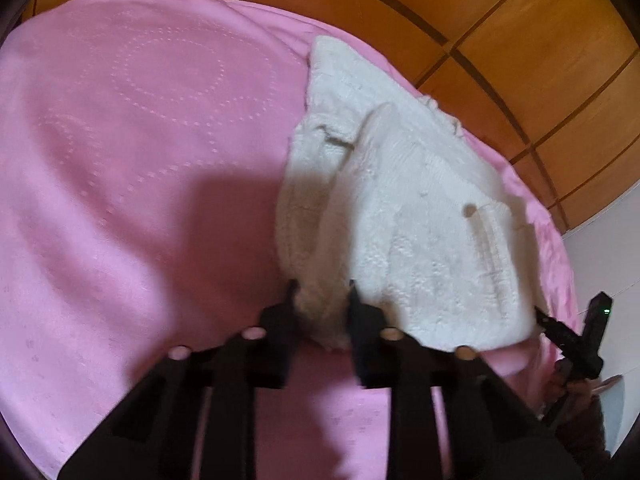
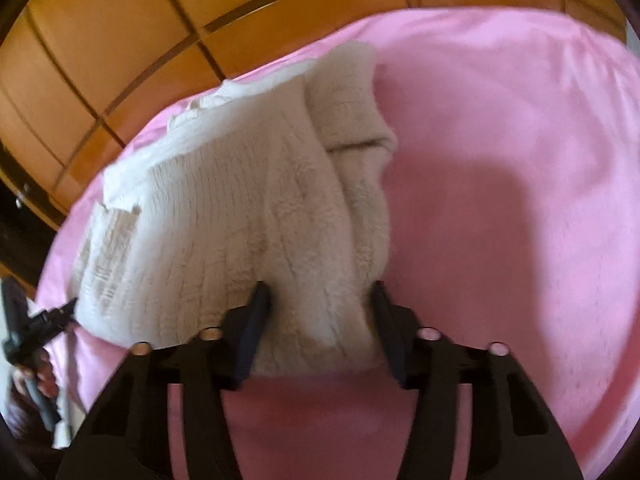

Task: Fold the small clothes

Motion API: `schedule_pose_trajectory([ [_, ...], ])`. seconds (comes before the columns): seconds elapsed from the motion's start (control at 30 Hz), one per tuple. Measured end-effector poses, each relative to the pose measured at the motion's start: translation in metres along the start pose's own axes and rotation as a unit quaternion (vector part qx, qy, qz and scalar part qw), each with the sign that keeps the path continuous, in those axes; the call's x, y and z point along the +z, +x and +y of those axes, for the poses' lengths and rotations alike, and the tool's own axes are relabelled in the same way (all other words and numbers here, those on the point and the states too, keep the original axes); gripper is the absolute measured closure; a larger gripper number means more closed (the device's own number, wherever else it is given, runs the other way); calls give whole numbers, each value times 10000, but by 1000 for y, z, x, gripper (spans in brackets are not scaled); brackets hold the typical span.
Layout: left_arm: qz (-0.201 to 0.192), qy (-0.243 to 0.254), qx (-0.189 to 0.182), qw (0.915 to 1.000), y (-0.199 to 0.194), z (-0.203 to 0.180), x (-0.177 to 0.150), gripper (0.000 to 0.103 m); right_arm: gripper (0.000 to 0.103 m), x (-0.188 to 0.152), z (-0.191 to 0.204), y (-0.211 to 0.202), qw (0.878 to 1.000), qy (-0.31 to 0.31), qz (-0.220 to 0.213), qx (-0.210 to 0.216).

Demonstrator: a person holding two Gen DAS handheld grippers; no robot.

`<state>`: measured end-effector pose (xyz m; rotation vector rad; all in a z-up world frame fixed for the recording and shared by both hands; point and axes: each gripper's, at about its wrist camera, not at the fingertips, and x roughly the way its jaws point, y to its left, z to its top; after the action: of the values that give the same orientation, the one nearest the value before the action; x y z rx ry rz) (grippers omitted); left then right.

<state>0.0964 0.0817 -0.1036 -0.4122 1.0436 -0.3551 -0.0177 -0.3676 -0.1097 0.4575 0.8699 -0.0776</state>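
Now both of my grippers pinch the near hem of the cream knitted sweater on the pink bedspread: left gripper at one corner, right gripper seemingly bunching thicker cloth. I'd lift evenly, folding far.

Smooth pink bedspread with dotted embossed swirls spread beneath and ahead of the tool; orange-brown wooden panelled wardrobe with dark grooves beyond it, pale wall rightward.
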Motion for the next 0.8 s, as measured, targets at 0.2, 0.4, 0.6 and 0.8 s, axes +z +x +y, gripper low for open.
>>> schedule_pose_trajectory([
  [0.2,-210,-3,-50,9998,-30,-2,-6,91,89,0,12,-34,9995,-54,-209,219],
  [0.4,-325,-69,-255,9991,-70,-1,-32,92,90,-14,15,-75,9986,-181,-310,395],
  [0.6,50,-412,-259,9988,-97,21,-92,92,90,-61,-10,-99,9993,-102,190,308],
  [0.8,-307,-246,439,9983,-111,21,-93,78,63,-77,-23,-86,9986,-70,520,21],
])
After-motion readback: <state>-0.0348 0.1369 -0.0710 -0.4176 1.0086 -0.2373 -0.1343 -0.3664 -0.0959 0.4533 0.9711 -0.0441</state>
